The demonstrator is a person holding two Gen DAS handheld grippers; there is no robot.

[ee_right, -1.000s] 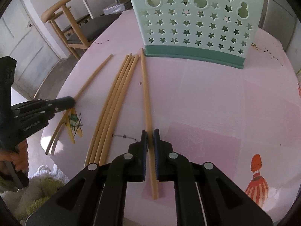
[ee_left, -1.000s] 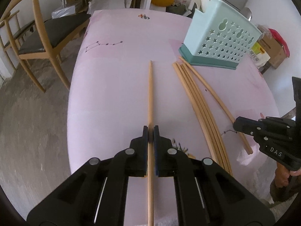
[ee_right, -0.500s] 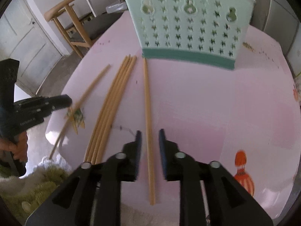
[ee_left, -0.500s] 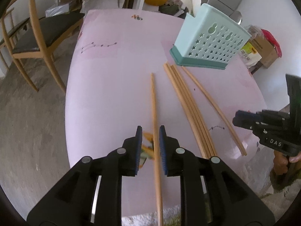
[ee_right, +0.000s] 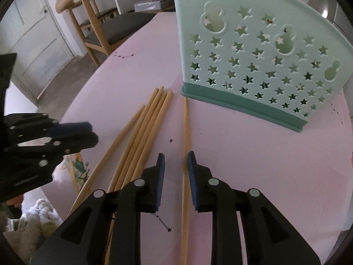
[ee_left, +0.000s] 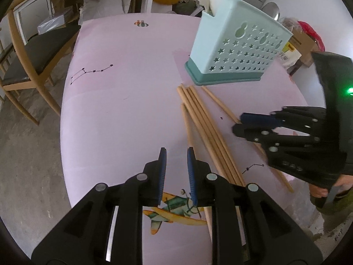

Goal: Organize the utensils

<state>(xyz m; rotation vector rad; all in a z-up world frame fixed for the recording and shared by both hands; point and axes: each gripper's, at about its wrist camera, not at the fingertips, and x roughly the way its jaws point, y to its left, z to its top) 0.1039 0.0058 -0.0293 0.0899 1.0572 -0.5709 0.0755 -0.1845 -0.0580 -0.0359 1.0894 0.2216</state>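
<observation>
Six chopsticks [ee_right: 141,137] point toward the mint holder [ee_right: 260,66]; each hand-held gripper slightly parted, empty.

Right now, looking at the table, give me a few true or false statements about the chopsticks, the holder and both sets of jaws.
1. The mint holder stands upright on the pink table. True.
2. The right gripper clamps a chopstick. False: the single chopstick lies between its parted jaws, unpressed.
3. Four chopsticks lie bundled side by side. True.
4. The left gripper holds a chopstick. False: its jaws are parted and empty.
5. All chopsticks sit inside the holder. False: they lie on the table.
</observation>
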